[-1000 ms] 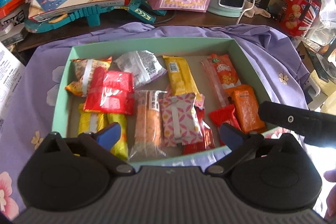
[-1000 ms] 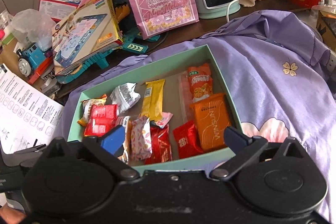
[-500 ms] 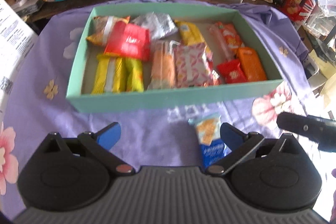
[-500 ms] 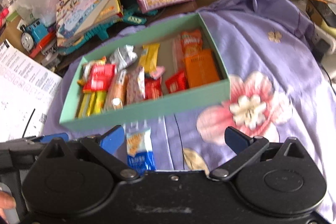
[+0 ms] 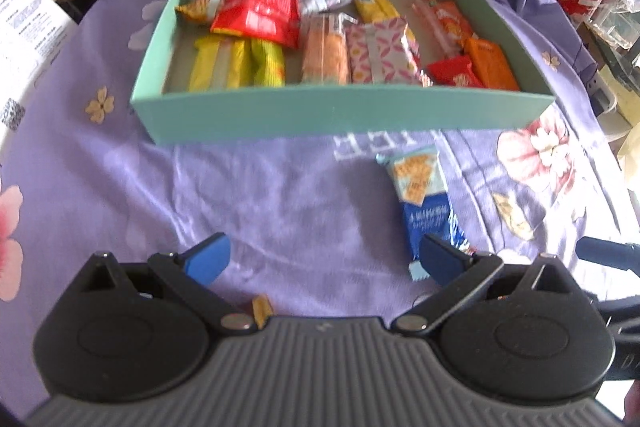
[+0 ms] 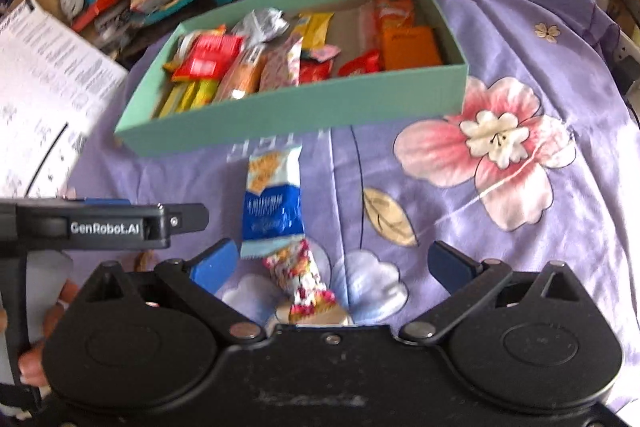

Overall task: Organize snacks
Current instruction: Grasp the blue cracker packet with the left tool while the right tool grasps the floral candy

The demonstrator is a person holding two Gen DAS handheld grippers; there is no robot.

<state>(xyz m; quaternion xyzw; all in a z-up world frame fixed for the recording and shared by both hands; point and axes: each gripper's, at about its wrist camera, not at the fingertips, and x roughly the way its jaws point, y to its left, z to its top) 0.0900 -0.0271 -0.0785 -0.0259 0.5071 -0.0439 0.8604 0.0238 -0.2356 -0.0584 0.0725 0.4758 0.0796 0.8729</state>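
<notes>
Pulled back from the shallow mint-green cardboard box [image 5: 344, 115] of wrapped snacks, now seen from farther off. Both left tongs [image 5: 324, 261] and right tongs [image 6: 332, 265] spread open, empty. Newly in view: blue-and-white cracker packet [image 6: 274, 199] on purple floral cloth [image 6: 560, 67], just before the box's near wall, likely next; pink-speckled wrapped snack [image 6: 300, 277] nearer still.

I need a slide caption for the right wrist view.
Open right gripper above two loose snack packets on purple cloth, before the filled green box.
</notes>
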